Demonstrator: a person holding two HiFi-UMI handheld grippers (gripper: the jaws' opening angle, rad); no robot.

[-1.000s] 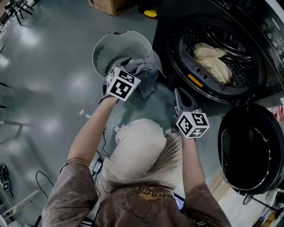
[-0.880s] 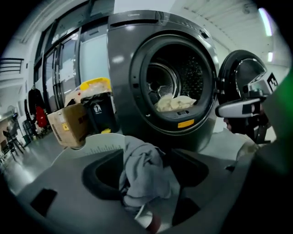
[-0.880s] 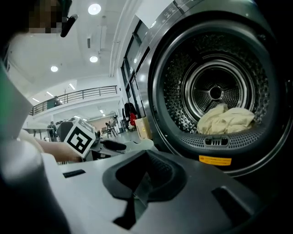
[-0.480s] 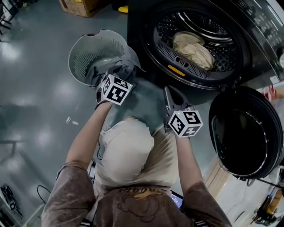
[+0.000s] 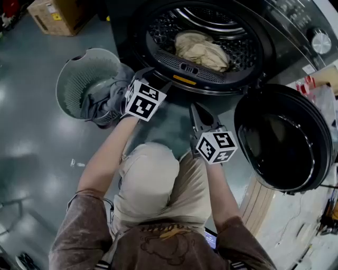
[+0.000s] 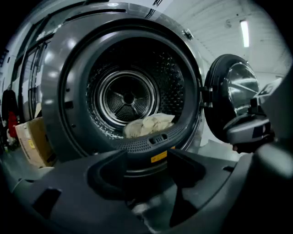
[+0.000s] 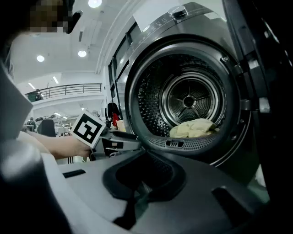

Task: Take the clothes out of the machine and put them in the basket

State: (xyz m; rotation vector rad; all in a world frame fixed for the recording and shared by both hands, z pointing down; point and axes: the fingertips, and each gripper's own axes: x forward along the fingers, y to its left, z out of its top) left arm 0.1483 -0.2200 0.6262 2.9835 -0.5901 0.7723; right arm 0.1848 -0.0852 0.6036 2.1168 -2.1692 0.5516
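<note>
A cream bundle of clothes (image 5: 200, 50) lies low in the drum of the dark machine (image 5: 132, 31); both gripper views show the bundle (image 6: 149, 125) (image 7: 194, 129) straight ahead. Grey clothes (image 5: 103, 97) hang in and over the round grey basket (image 5: 74, 79) on the floor at the left. My left gripper (image 5: 141, 79) is between the basket and the machine's mouth; its jaws (image 6: 146, 171) are opening, with nothing between them. Short of the drum's lip, my right gripper (image 5: 196, 112) (image 7: 144, 183) points at the drum, shut and empty.
The machine's round door (image 5: 282, 140) stands swung open at the right, close to my right arm. A cardboard box (image 5: 53, 13) sits on the glossy grey floor beyond the basket. The person's knees are right below both grippers.
My left gripper has left the grey clothes at the basket and swung right toward the machine's mouth. The right gripper has also moved nearer the drum.
</note>
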